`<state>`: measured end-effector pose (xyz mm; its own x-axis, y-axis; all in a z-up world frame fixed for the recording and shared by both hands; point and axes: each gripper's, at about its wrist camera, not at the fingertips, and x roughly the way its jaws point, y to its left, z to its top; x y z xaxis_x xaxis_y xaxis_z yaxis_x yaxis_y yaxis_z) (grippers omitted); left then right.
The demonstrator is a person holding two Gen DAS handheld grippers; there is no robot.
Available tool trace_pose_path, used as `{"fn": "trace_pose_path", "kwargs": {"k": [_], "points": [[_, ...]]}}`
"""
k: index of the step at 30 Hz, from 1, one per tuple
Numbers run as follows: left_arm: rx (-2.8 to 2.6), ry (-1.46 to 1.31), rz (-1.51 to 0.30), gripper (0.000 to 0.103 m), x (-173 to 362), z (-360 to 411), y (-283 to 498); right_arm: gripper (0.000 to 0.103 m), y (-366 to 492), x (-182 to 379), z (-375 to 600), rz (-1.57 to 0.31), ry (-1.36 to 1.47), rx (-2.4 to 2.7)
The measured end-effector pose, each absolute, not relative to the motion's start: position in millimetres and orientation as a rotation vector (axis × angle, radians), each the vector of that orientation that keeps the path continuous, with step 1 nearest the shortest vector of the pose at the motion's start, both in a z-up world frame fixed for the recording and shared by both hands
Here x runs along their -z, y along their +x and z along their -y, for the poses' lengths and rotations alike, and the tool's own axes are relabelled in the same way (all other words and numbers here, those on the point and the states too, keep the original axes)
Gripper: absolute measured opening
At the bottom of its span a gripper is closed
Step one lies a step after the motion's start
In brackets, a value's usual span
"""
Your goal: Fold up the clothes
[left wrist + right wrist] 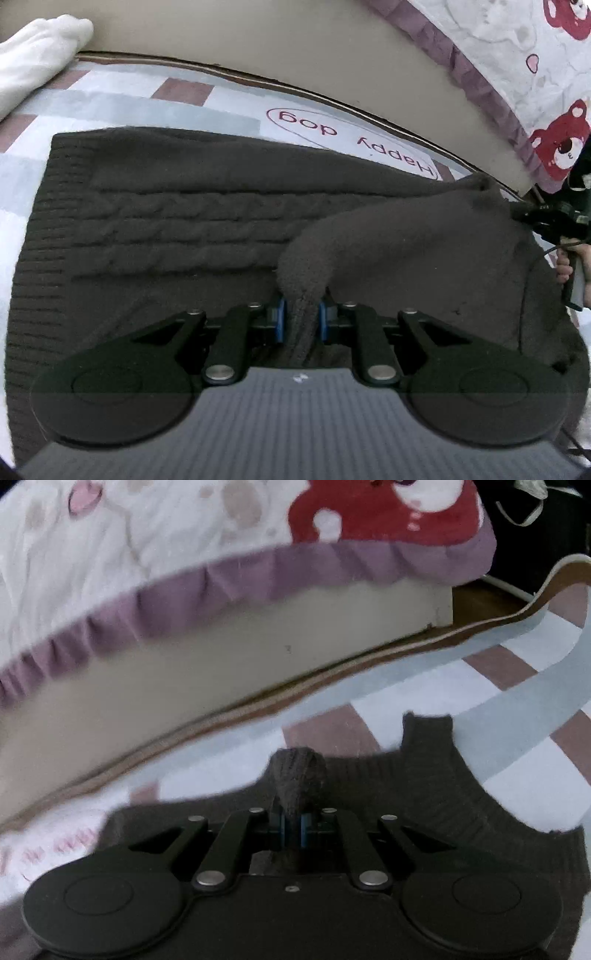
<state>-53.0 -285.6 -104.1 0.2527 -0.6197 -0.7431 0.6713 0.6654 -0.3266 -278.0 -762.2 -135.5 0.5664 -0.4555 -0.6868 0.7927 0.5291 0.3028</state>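
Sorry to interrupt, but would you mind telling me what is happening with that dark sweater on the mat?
A person is folding a dark cable-knit sweater that lies on a checked mat beside a bed. The left claw is shut on a bunched fold of the knit. The right claw is shut on another pinch of the same sweater, near its ribbed edge. Part of the sweater is lifted over the flat part.

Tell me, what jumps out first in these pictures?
A big dark sweater lies flat on the checked mat, filling the middle. Each gripper pinches a bunch of it: the left gripper and the right gripper. Behind hangs a quilt with red bears.
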Motion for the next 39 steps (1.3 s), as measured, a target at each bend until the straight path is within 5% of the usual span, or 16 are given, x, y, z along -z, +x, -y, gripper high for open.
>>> {"fn": "trace_pose_path", "kwargs": {"k": [2,5,7,8,11,15,25,33,35,36,37,39], "points": [[0.856,0.104,-0.96,0.023,102.7,286.8,-54.1,0.009,-284.0,138.6,765.4,-0.569,0.68,0.802],[0.808,0.133,-0.964,0.036,99.8,281.1,-54.7,0.023,-292.9,133.3,766.2,-0.599,0.695,0.872],[0.774,0.145,-0.974,0.043,97.7,275.8,-54.9,0.06,-292.6,124.9,762.7,-0.684,0.62,0.979],[0.76,0.155,-0.975,0.045,96.3,273.6,-55.9,0.065,-291.7,116.8,757.3,-0.741,0.551,1.041],[0.767,0.196,-0.949,0.047,87.5,270.0,-67.3,0.065,-310.2,89.2,748.5,-0.796,0.504,1.089],[0.806,0.21,-0.935,0.048,71.1,263.6,-85.4,0.066,-372.4,66.8,738.1,-0.703,0.818,0.852],[1.283,0.341,-0.972,0.051,51.6,245.4,-179.0,0.066,-516.5,104.9,677.5,-0.751,1.068,0.656],[1.435,0.472,-1.059,0.061,67.2,258.0,-213.1,0.065,-540.2,152.5,657.6,-0.663,1.289,0.481],[1.46,0.498,-1.086,0.062,74.8,261.2,-217.2,0.055,-541.4,149.3,655.8,-0.612,1.278,0.458],[1.484,0.519,-1.101,0.061,79.0,263.5,-219.9,0.023,-540.3,147.3,655.1,-0.59,1.265,0.438],[1.497,0.548,-1.103,0.06,82.1,263.5,-223.1,0.011,-535.7,143.4,653.8,-0.605,1.229,0.447],[1.494,0.611,-1.084,0.035,85.4,264.2,-230.0,0.011,-521.4,127.3,649.7,-0.657,1.119,0.484]]}}
